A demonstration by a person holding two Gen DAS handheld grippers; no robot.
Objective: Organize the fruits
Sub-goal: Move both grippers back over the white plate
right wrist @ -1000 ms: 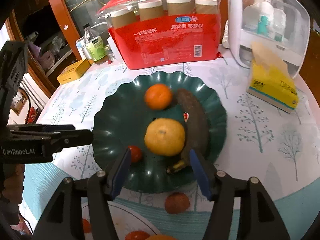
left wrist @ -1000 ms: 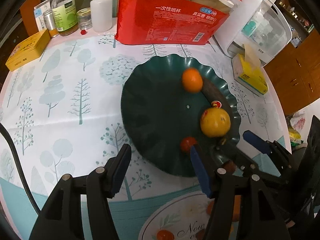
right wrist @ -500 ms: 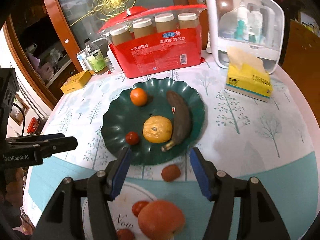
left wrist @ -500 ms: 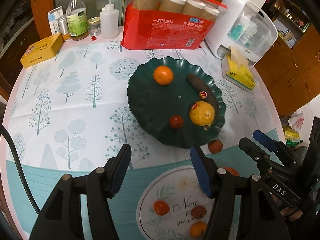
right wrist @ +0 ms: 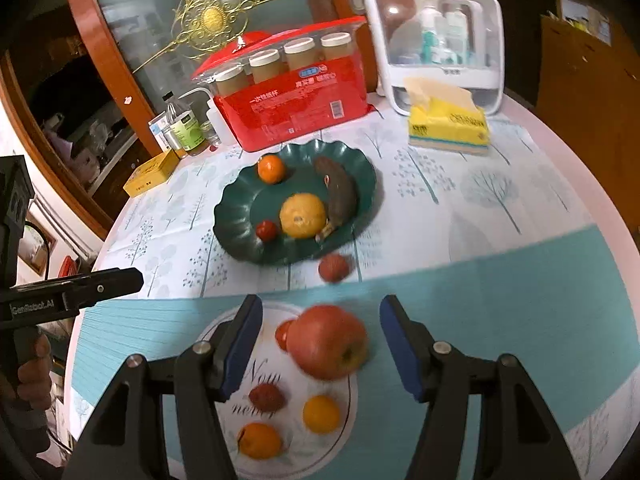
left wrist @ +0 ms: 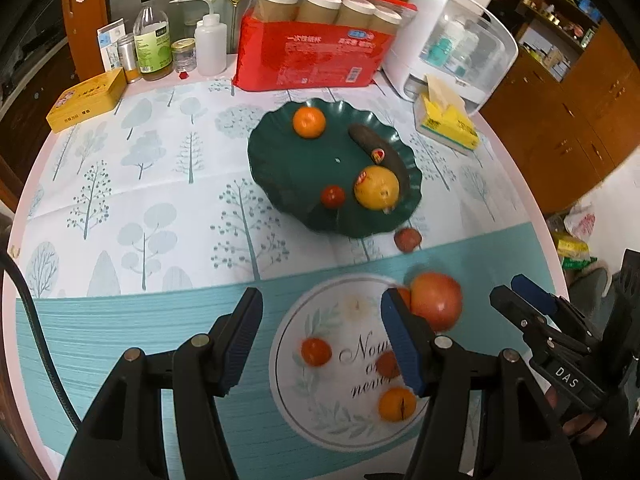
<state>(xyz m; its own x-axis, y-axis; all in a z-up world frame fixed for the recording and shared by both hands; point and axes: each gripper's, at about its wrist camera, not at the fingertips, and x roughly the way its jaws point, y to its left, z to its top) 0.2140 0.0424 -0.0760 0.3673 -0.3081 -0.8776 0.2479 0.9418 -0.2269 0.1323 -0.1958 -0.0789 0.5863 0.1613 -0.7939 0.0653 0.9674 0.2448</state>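
A dark green plate [left wrist: 288, 168] [right wrist: 240, 216] holds an orange [left wrist: 309, 122], a dark banana [left wrist: 380, 152], a big yellow citrus [left wrist: 377, 188] and a small tomato [left wrist: 333, 196]. A reddish lychee [right wrist: 334, 267] lies just off its near rim. Nearer, on a printed white circle, sit a red apple [right wrist: 326, 346] [left wrist: 436, 300] and several small fruits. My left gripper [left wrist: 320, 304] hangs open above the cloth, empty. My right gripper [right wrist: 320, 312] is open too; the apple shows below between its fingers, untouched.
At the back stand a red pack of paper cups [left wrist: 316, 56], a white storage box [left wrist: 452, 44], a yellow tissue pack [left wrist: 448, 124], bottles [left wrist: 154, 48] and a yellow tin [left wrist: 86, 98]. The round table's edge curves down the right side.
Both grippers have drawn back from the plate and risen. The plate now looks smaller and farther. The apple and the small fruits on the printed circle have come into view.
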